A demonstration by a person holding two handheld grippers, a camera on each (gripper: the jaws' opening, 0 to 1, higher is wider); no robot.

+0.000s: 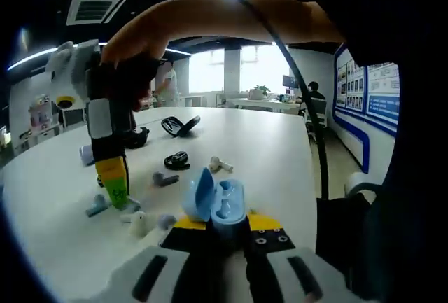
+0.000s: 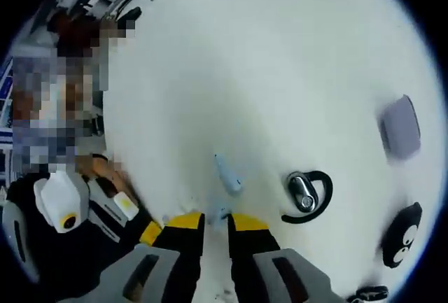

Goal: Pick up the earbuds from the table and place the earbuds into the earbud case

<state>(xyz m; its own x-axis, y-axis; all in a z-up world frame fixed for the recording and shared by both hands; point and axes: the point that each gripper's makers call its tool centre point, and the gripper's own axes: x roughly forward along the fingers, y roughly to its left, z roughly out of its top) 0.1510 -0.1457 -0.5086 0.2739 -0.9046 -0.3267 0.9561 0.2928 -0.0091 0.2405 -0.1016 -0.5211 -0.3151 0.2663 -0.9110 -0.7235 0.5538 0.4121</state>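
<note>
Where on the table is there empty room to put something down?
The far side of the white table, beyond the open black case and toward the windows, is bare. It is crowded near the blue earbud case: a white earbud, a grey earbud, a black ear-hook earpiece and the right gripper sit close together.
</note>
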